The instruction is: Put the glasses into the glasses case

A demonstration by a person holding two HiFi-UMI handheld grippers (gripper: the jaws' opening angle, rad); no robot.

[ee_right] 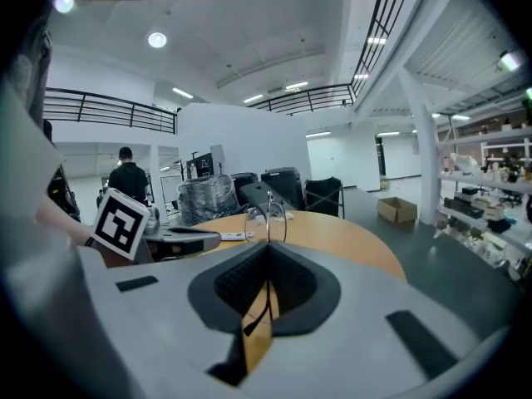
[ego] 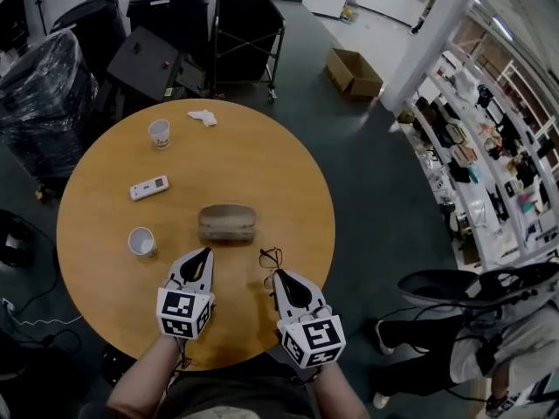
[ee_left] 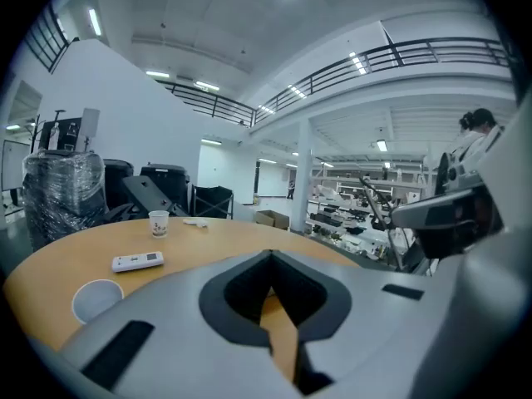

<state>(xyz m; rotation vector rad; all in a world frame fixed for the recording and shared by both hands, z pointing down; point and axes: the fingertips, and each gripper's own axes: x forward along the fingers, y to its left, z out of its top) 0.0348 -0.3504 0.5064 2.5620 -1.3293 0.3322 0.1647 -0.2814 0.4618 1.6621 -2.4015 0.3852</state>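
My right gripper [ego: 277,276] pinches the thin, dark wire-framed glasses [ego: 271,257], whose rounded lenses stand upright past its jaw tips. My left gripper [ego: 206,253] is closed on nothing. The oblong, tan glasses case [ego: 227,223] lies shut just ahead on the smooth round wooden table [ego: 105,190].
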